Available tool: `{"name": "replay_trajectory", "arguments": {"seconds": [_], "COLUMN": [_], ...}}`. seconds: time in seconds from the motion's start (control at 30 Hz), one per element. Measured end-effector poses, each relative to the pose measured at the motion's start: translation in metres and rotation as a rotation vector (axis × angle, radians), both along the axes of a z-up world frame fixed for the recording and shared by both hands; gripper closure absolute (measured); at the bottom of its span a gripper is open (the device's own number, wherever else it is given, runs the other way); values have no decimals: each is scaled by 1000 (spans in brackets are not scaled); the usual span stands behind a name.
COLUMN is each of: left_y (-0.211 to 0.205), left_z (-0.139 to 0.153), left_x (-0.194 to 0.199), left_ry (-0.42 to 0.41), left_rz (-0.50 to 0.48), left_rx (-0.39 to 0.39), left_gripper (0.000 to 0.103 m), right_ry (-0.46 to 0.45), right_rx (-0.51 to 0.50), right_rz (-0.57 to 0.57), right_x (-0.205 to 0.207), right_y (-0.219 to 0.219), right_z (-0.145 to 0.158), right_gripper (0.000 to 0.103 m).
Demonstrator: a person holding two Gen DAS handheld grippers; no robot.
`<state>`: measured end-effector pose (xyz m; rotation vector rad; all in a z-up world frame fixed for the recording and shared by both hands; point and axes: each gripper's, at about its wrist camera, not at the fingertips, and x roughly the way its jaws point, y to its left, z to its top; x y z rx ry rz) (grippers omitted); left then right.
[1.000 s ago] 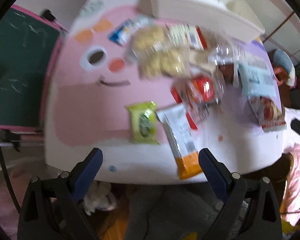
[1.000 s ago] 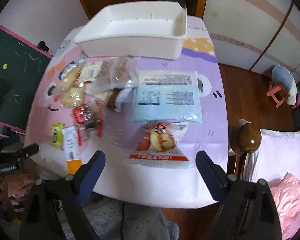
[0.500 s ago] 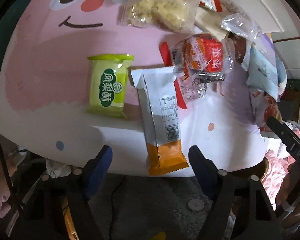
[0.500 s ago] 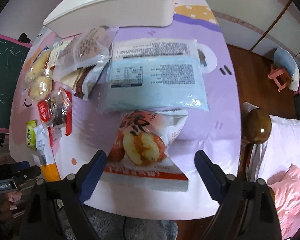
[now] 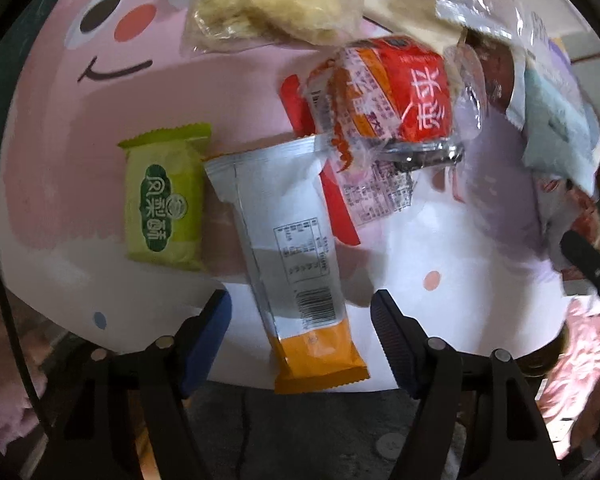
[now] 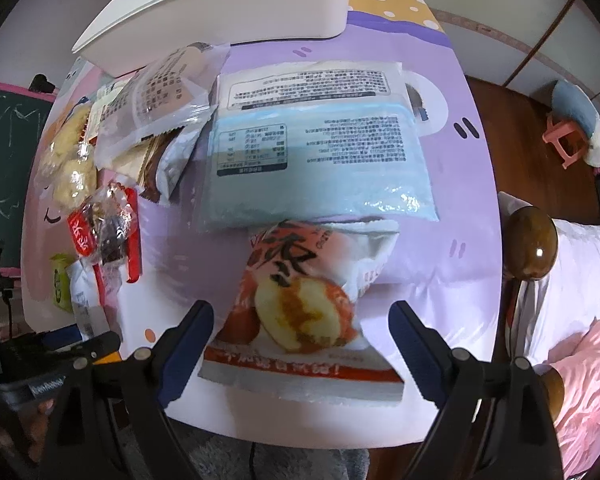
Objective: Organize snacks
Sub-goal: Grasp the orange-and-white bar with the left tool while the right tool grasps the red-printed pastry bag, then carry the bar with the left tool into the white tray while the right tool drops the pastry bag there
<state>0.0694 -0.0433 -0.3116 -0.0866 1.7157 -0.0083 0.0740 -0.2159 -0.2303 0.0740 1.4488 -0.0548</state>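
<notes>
Both tools sit lower than before, jaws closing but apart: left tool [image 5: 300, 312] straddles the silver-and-orange foil snack packet [image 5: 288, 256]; right tool [image 6: 300, 320] straddles the orange-printed white bun bag [image 6: 300, 312].

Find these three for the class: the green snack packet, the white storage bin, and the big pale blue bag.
Green snack packet [image 5: 165, 196]: left wrist view, on the printed label at its middle.
White storage bin [image 6: 236, 4]: right wrist view, on its near outer wall.
Pale blue bag [image 6: 320, 164]: right wrist view, on its flat back face.
</notes>
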Motion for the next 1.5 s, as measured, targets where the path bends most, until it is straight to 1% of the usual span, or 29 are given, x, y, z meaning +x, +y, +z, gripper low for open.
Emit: {"name": "replay_trajectory", "arguments": {"seconds": [0.03, 0.07, 0.1, 0.17, 0.23, 0.33, 0.5, 0.53, 0.57, 0.73, 0.77, 0.83, 0.93, 1.03, 1.13, 1.23, 1.33, 1.4, 1.43, 1.5], "left_y": [-4, -6, -7, -5, -3, -1, 11, 14, 23, 25, 27, 33, 32, 36, 36, 27, 16, 8, 2, -5], "left_z": [0, 0, 1, -1, 0, -2, 2, 18, 33, 65, 74, 101, 125, 161, 199, 225, 246, 255, 264, 269], "left_x": [0, 1, -1, -1, 1, -1, -9, -12, -15, -14, -15, -17, -10, 11, 24, 52, 88, 113, 126, 150], "left_ry": [-9, -22, -32, -30, -31, -27, -45, -52, -59, -130, -149, -184, -247, -315, -387, -459, -518, -547, -565, -584], "left_rz": [-15, -29, -40, -31, -25, -22, -14, -12, -12, -18, -18, -21, -29, -42, -67, -99, -124, -140, -147, -159], "left_rx": [28, 34, 31, 17, 8, -10, -34, -39, -43, -63, -70, -80, -87, -98, -122, -142, -159, -176, -179, -183], "left_gripper": [50, 64, 64, 65, 69, 70, 71, 74, 74, 74, 74, 74, 74, 74, 74, 74, 74, 74, 74, 74], "right_ry": [6, 18, 20, 21, 12, 15, 6, 4, 3, -26, -38, -64, -107, -157, -212, -251, -288, -311, -327, -348], "right_rx": [8, 18, 28, 46, 43, 72, 139, 148, 155, 199, 207, 214, 226, 235, 232, 225, 212, 203, 196, 185], "right_rz": [2, 1, 0, 2, 9, 17, 45, 57, 65, 113, 124, 145, 168, 184, 195, 190, 170, 151, 138, 118], "right_x": [0, 0, 0, -2, -5, -12, -25, -28, -30, -35, -34, -32, -26, -17, -6, 7, 27, 46, 58, 77], "right_y": [0, 1, 1, 1, 2, 3, 12, 15, 17, 34, 36, 41, 46, 48, 49, 49, 43, 37, 34, 30], "right_z": [-1, -2, -2, -3, -2, 1, 12, 16, 18, 39, 45, 56, 74, 93, 112, 125, 136, 144, 149, 154], "right_gripper": [25, 30, 34, 40, 43, 48, 49, 49, 49, 49, 49, 49, 49, 49, 49, 49, 49, 49, 49, 49]}}
